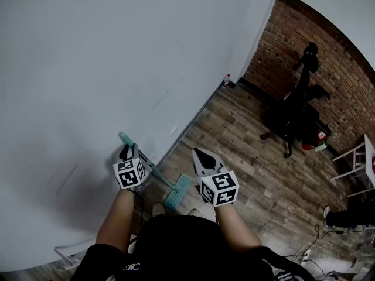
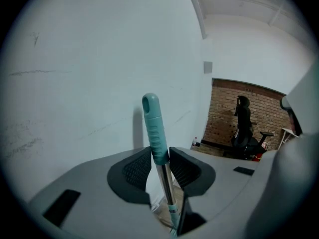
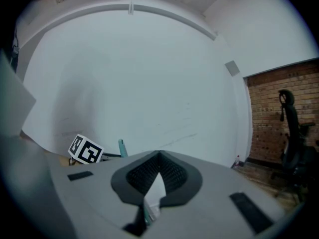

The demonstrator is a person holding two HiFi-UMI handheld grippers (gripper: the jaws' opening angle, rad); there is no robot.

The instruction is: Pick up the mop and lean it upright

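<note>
The left gripper grasps the mop at its teal handle grip, which rises toward twelve o'clock against the white wall. The right gripper, at its three o'clock, is clenched on nothing. The mop's head lies at five o'clock of the left gripper, down by the wood floor.

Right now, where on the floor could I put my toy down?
The floor between the mop and the chair is bare, as is the strip along the wall toward the bottle. It's crowded by the chair and the cables.
</note>
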